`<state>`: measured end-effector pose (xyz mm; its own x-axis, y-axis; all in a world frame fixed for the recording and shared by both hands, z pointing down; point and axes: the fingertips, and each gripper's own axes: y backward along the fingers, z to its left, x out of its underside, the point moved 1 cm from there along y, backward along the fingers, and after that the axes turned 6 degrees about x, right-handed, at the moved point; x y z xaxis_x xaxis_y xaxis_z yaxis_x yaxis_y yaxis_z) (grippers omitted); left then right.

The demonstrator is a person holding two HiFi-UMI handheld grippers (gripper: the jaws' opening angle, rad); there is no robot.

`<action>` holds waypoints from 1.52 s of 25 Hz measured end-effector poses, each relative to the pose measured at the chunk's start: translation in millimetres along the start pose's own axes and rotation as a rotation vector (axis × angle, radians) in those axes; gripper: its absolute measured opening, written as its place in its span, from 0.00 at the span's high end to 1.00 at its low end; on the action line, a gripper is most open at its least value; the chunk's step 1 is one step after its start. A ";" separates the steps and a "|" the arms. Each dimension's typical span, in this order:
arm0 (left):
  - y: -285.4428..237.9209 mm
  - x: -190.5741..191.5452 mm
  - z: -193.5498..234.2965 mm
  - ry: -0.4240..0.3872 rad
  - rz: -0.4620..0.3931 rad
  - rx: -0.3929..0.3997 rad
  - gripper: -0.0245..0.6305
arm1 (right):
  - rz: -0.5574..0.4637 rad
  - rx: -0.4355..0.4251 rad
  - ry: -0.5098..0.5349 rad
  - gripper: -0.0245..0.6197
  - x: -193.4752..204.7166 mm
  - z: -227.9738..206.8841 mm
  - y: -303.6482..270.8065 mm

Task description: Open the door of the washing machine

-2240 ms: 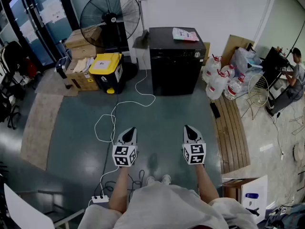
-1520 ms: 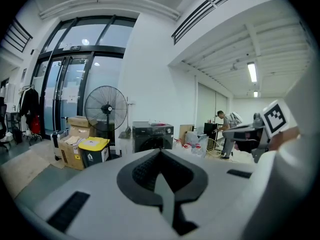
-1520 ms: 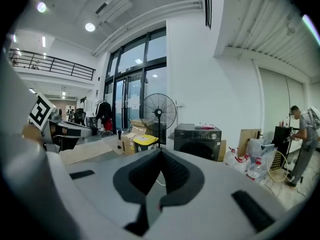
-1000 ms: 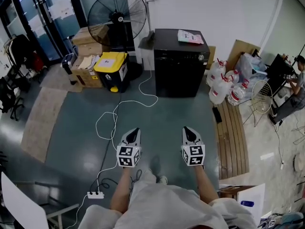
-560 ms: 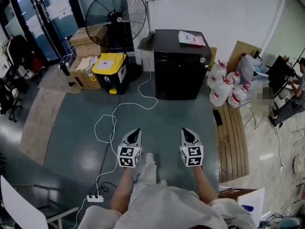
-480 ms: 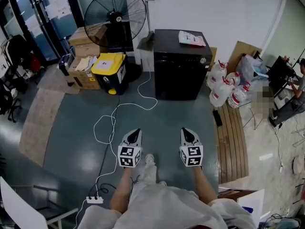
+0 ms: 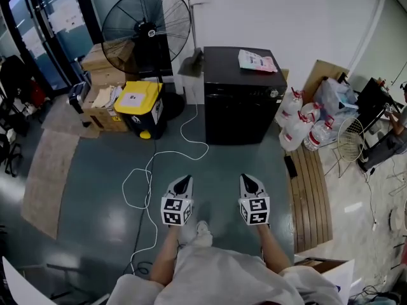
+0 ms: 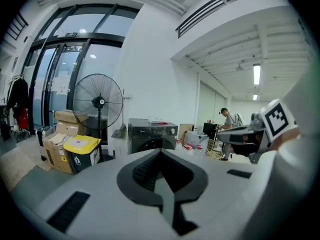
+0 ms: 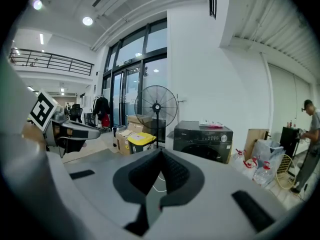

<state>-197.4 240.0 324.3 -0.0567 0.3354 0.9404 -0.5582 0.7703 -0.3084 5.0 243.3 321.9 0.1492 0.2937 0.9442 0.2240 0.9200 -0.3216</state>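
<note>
- Teal floor [image 7: 95, 183] spreads below us and runs up to a white wall [image 7: 299, 18] at the far side of the room.
- We hold two grippers level and side by side, well apart from each other. Both point toward the far wall.
- The left gripper [image 7: 183, 180] has its jaws pressed together with nothing between them, and its own view shows the tips [image 8: 161, 151] meeting in a point.
- The right gripper [image 7: 248, 178] is likewise closed and empty, its tips [image 9: 161, 151] touching.
- One white cable [image 7: 184, 129] loops over the floor ahead of the left gripper.
- One washing machine [image 7: 240, 100] stands upright well beyond both grippers, black and boxy, with its back to the wall.
- Its front faces straight at us and its width runs left to right in the head view. The round door [image 9: 205, 151] sits flat in that front.
- One packet of papers [image 7: 256, 61] lies on its top.
- Left of the machine we count one standing fan [image 7: 146, 27], one yellow-lidded bin [image 7: 141, 103] and a stack of cardboard boxes [image 7: 102, 75].
- To its right, several water bottles [image 7: 302, 122] cluster beside a wooden slatted board [image 7: 310, 189] on the floor.
</note>
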 end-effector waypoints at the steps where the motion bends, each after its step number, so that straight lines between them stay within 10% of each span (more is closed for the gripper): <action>1: -7.1 -4.5 7.5 0.002 0.003 0.005 0.95 | 0.005 0.006 -0.002 0.96 -3.8 -1.4 -10.1; 38: -212.2 -63.7 156.7 -0.008 0.063 0.069 0.95 | 0.026 0.079 -0.035 0.96 -57.3 -67.3 -242.7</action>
<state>-205.0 -29.8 352.3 -0.0996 0.3776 0.9206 -0.6086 0.7088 -0.3566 6.8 -14.2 341.0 0.1195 0.3254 0.9380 0.1441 0.9291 -0.3406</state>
